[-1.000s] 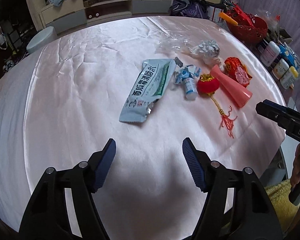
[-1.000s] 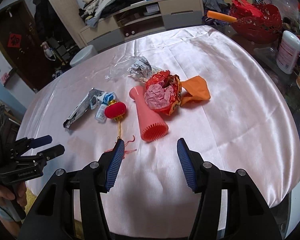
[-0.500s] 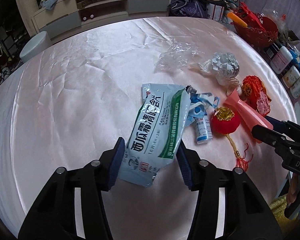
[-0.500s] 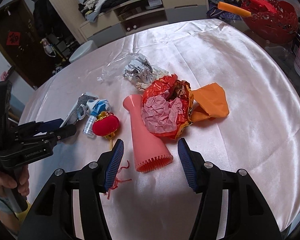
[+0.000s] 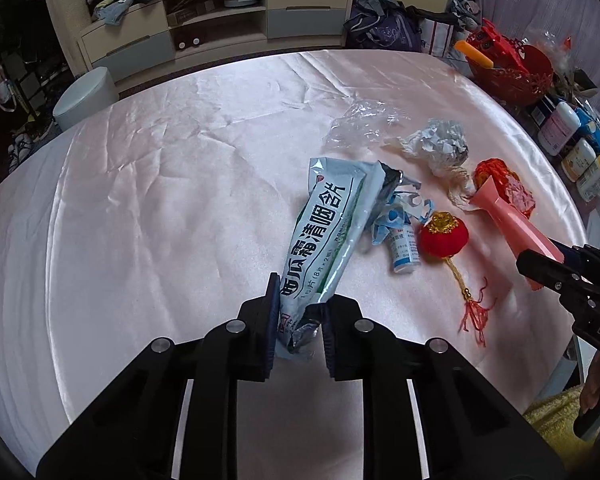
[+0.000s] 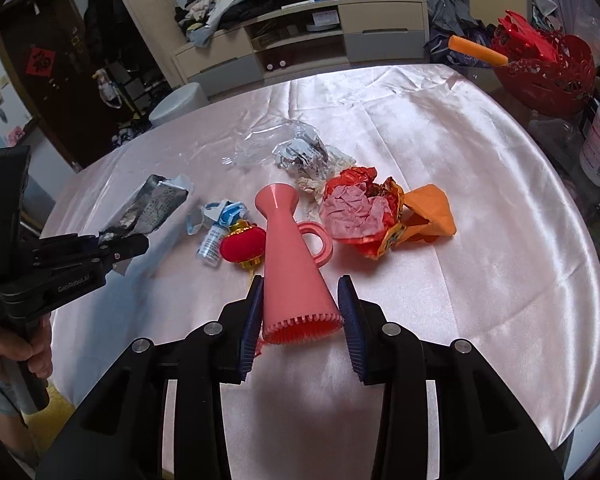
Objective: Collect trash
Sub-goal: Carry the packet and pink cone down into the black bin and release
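Your left gripper (image 5: 299, 322) has its jaws clamped on the near end of the green-and-white sachet wrapper (image 5: 327, 236), and only that crumpled tail sits between the pads; the rest of the packet lies out across the pink satin cloth on the desk (image 5: 148, 208). A thin foil tail is a weak hold, so if you lift fast the wrapper can slide out or tear at the pinch. Its far end lies against the torn blue-and-white scraps (image 5: 396, 216) and the small white bottle (image 5: 405, 249), and a sideways drag may sweep those along or roll the bottle toward the edge.

Your right gripper (image 6: 300, 320) has its jaws closing around the wide toothed mouth of the pink trumpet-shaped cone (image 6: 296, 268), which lies on its side between them. The left pad looks to be at the cone's wall, while the right pad looks not quite on it. The wall tapers away from you, so a squeeze at the flared rim can push the cone forward out of the pinch, straight into the red lantern ornament (image 6: 242, 246) and the crumpled red and orange wrappers (image 6: 364, 210) beside it. Its ring handle (image 6: 315, 242) could also hook the lantern's cord, though I cannot tell whether they touch.

The slippery cloth will not hold anything you nudge
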A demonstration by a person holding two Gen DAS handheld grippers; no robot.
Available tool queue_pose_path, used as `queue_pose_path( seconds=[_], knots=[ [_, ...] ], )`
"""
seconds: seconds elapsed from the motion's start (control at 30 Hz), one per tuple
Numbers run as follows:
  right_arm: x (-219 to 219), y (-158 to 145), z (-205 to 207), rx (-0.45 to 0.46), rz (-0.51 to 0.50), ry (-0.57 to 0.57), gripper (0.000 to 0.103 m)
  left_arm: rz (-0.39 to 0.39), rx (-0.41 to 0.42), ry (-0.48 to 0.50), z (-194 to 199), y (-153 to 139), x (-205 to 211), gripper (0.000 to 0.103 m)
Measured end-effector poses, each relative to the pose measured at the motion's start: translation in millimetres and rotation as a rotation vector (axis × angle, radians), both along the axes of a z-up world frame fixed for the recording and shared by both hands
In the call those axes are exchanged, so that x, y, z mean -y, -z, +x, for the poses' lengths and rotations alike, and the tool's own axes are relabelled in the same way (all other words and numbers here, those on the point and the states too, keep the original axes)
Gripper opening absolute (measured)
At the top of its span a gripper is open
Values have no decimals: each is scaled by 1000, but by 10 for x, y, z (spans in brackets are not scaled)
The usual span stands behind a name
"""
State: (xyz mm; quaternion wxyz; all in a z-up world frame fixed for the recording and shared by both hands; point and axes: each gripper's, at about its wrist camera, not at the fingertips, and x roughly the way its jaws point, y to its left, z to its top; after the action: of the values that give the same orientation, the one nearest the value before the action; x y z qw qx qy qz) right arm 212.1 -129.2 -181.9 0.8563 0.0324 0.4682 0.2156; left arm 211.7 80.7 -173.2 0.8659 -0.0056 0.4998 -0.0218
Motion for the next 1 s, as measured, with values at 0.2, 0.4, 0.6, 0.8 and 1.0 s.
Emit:
queue_pose_path(
  seconds=[0.2,0.4,0.6,0.8,1.0],
  knots=[
    [133,-285,-341,43,8,18,38,-7,55,21,-438,-323,77,15],
    [312,-409,-761,49,4,48,38,-44,78,77,-929,-492,262,14],
    [514,-342,-1196,5,-9,94,38,-78,54,139,-1372,-430,507,14],
    [705,-202,-1592,-36,-25,127,38,-102,9,186,-1699,-243,728,14],
    [779,-25,-1909,-77,-33,139,38,-113,-47,230,-1957,-13,934,14]
  ],
)
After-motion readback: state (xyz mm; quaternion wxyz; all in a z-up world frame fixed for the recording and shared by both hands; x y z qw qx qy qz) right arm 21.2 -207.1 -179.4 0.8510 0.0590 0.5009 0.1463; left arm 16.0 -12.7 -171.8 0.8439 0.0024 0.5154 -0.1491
